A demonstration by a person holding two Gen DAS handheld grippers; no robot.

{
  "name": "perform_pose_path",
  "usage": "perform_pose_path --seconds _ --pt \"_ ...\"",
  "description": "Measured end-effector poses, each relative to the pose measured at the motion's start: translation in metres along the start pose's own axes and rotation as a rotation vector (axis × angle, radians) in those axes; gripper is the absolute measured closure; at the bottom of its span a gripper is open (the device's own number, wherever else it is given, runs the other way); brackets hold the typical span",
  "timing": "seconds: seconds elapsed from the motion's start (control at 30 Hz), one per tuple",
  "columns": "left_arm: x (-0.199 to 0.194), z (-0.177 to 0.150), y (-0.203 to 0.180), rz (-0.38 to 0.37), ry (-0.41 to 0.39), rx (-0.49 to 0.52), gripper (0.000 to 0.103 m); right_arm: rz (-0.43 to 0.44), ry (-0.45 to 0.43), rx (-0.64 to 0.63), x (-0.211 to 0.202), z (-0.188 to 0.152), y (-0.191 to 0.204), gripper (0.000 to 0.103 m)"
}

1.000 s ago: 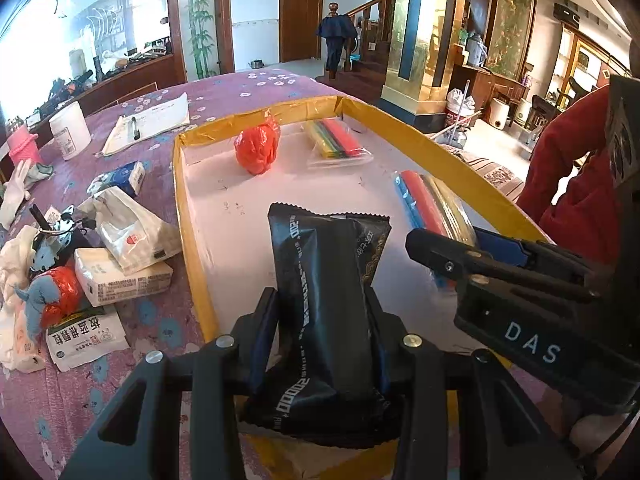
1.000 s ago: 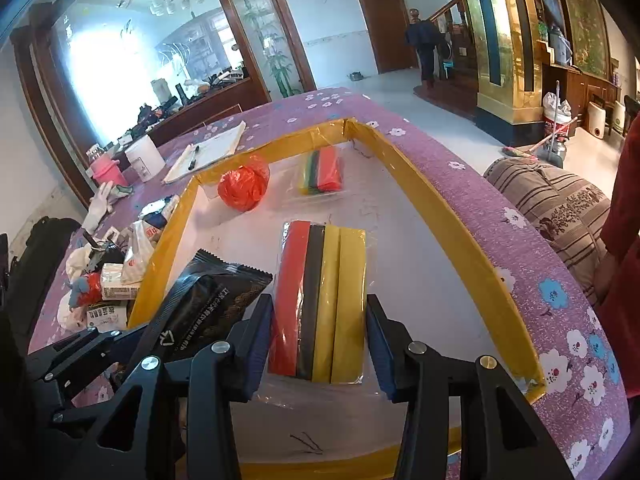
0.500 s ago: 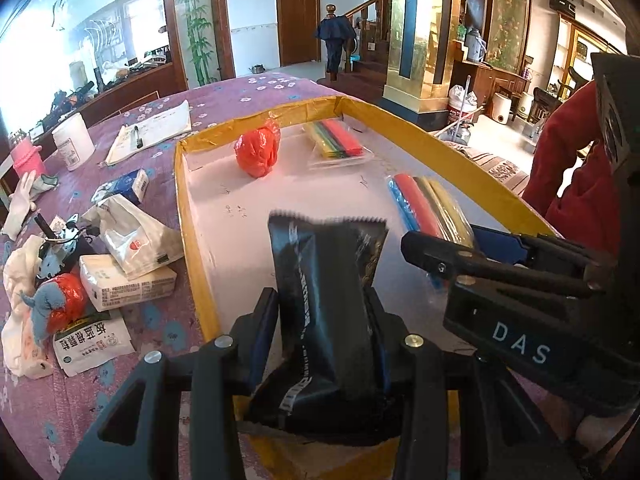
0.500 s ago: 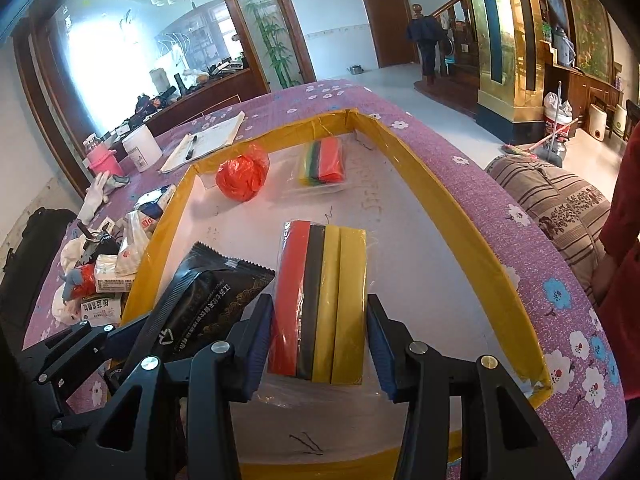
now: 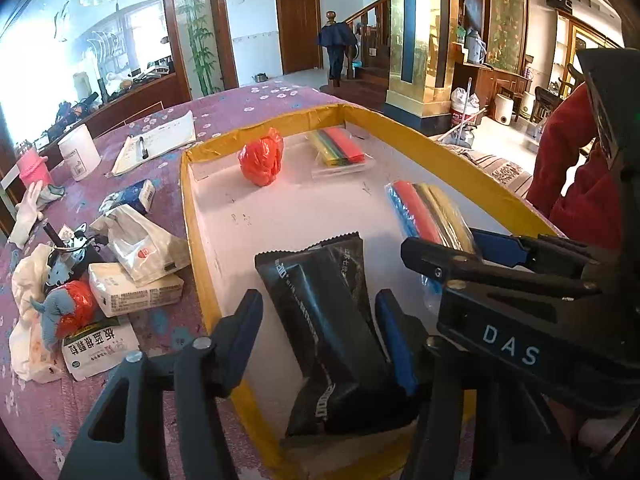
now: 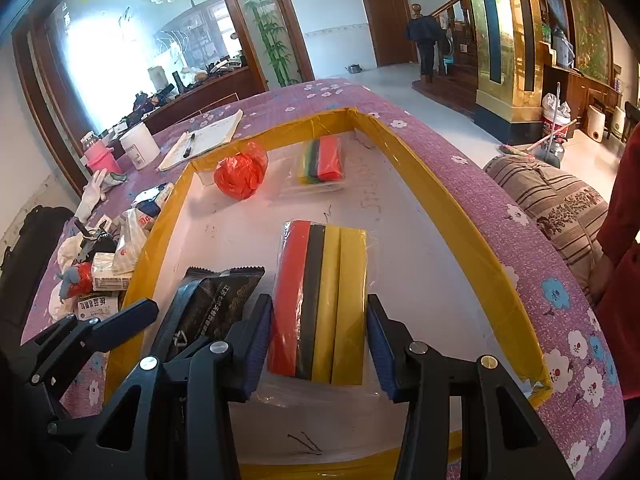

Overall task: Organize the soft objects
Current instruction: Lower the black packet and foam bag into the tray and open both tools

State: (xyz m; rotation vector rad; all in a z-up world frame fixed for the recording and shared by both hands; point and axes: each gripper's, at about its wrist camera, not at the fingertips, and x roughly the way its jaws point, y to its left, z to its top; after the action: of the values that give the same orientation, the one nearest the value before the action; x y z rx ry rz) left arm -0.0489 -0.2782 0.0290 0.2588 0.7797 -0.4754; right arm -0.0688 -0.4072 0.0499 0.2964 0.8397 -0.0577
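A black snack packet [image 5: 332, 320] lies on the white floor of the yellow-rimmed tray [image 5: 192, 208], between the fingers of my left gripper [image 5: 320, 320], which stands open around it. The packet also shows in the right wrist view [image 6: 212, 304]. My right gripper [image 6: 318, 328] is open, its fingers on either side of a bagged block of red, black and yellow strips [image 6: 320, 300] lying in the tray [image 6: 460, 216]. A red crumpled bag [image 5: 262, 160] and a second bagged colour block [image 5: 338, 146] lie at the tray's far end.
Left of the tray on the purple flowered cloth lie a white plastic bag [image 5: 140, 244], a tissue pack [image 5: 132, 294], a small blue and red toy [image 5: 64, 312], a sachet [image 5: 100, 346], a notebook with pen [image 5: 156, 140] and a white cup [image 5: 80, 152]. A person in red [image 5: 576, 184] stands on the right.
My left gripper has opened and let go of the black packet, which now lies tilted on the tray floor. The right gripper and its colour block have hardly moved.
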Motion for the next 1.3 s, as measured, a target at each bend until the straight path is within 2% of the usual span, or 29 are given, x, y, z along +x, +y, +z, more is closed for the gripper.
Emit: perform_pose_path --seconds 0.2,0.4,0.57,0.63,1.03,1.3 --pt "-0.003 0.0 -0.001 0.014 -0.018 0.012 0.036 -0.004 0.002 -0.003 0.0 -0.001 0.0 0.053" --pt "-0.006 0.0 -0.003 0.026 -0.032 0.02 0.035 -0.002 -0.009 -0.002 -0.002 -0.002 0.001 0.049" --pt "-0.008 0.0 -0.001 0.03 -0.04 0.013 0.03 0.013 -0.042 0.0 -0.01 -0.004 0.001 0.037" --pt "-0.009 0.0 0.0 0.032 -0.047 0.015 0.03 0.021 -0.073 0.013 -0.017 -0.006 -0.001 0.036" --pt "-0.018 -0.001 -0.002 0.065 -0.101 0.03 0.029 0.009 -0.103 0.007 -0.035 -0.006 0.004 0.035" --pt "-0.029 -0.006 -0.004 0.072 -0.119 0.042 0.028 -0.007 -0.141 -0.005 -0.055 -0.006 0.008 0.03"
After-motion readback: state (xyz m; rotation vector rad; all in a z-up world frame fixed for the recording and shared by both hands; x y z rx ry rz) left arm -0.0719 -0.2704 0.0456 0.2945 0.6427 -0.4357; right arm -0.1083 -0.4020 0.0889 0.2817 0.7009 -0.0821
